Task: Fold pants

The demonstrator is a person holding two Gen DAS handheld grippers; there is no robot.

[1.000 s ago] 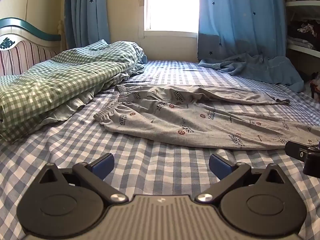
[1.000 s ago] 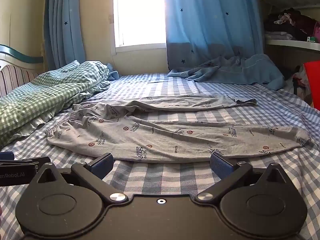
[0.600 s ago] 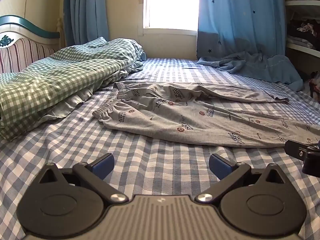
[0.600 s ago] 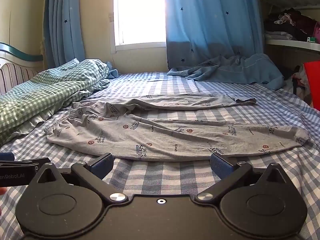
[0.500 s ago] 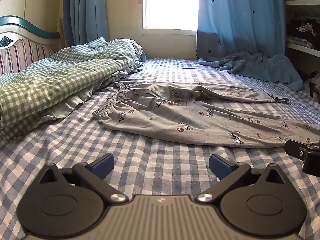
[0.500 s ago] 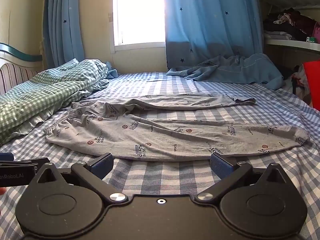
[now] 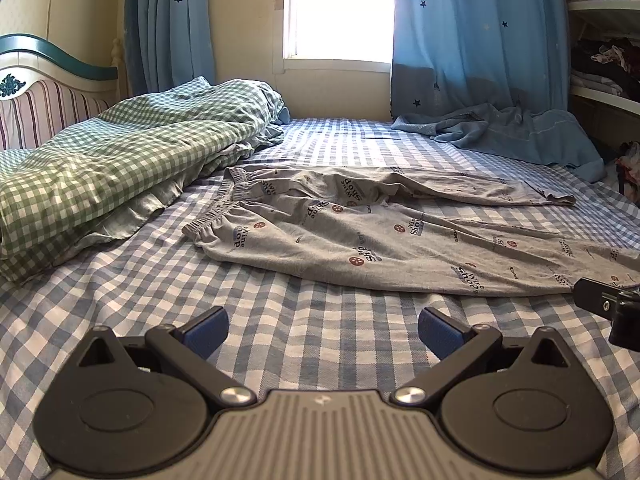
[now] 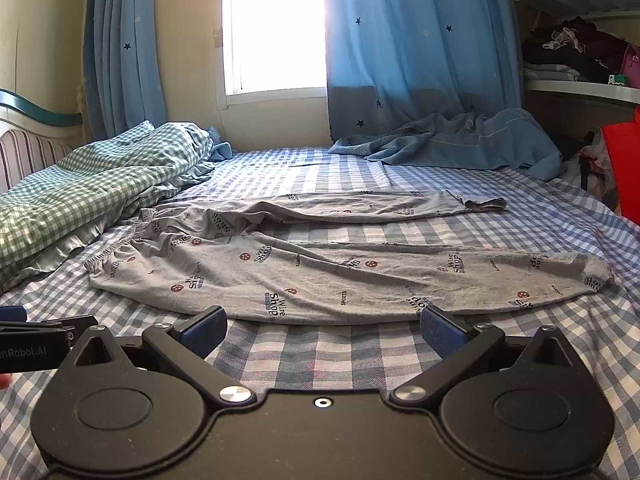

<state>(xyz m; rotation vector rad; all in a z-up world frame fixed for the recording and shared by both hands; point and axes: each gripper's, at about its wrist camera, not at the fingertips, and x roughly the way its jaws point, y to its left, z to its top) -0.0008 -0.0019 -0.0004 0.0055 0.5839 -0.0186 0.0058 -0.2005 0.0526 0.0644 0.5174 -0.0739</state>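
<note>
Both grippers we are holding spread and empty, left gripper (image 7: 322, 330), right gripper (image 8: 322, 330), over the checked sheet (image 7: 280, 312) | grey pants (image 8: 320, 276) are lying flat just ahead, waistband left | right view alone is showing the red object (image 8: 624, 168) | green quilt (image 7: 112, 168) is bunching left | blue curtains (image 8: 420, 40) are hanging beyond.
</note>
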